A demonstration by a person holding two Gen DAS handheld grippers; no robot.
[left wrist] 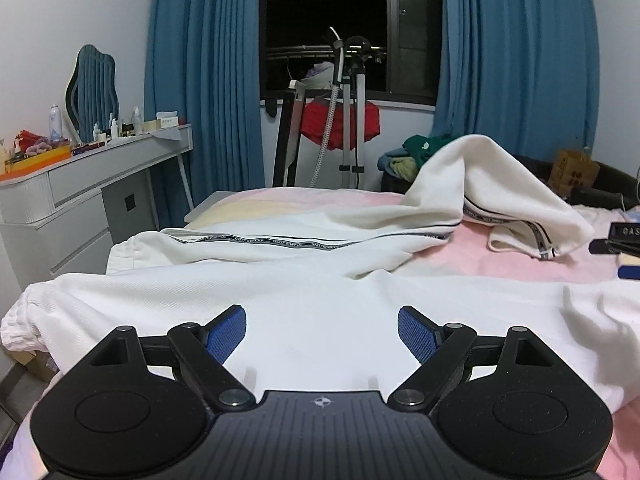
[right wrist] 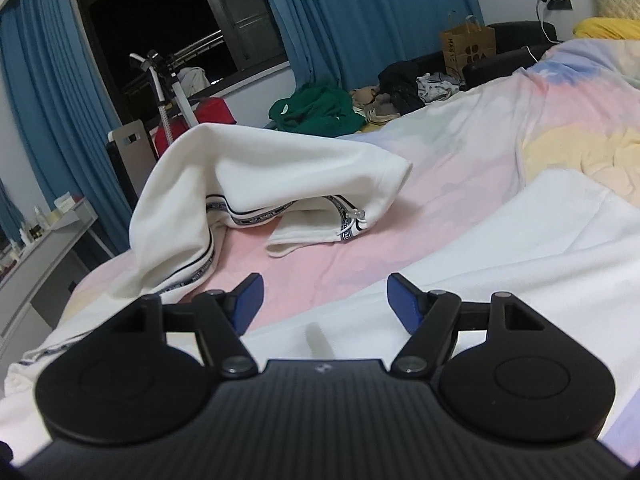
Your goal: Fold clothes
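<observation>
a white cotton garment with a black-and-white lettered stripe [left wrist: 304, 276] lies spread across the pink pastel bedspread [left wrist: 472, 256], reaching the bed's near edge and its left edge. its far part stands humped up toward the bed's far edge, the hem with a drawstring [right wrist: 352, 224] dropping back onto the pink cover. the left gripper [left wrist: 322, 332] hangs over the white cloth, jaws released, nothing between the blue pads [left wrist: 224, 336]. the right gripper [right wrist: 324, 304] is likewise released and empty, over the border of white cloth and pink cover.
</observation>
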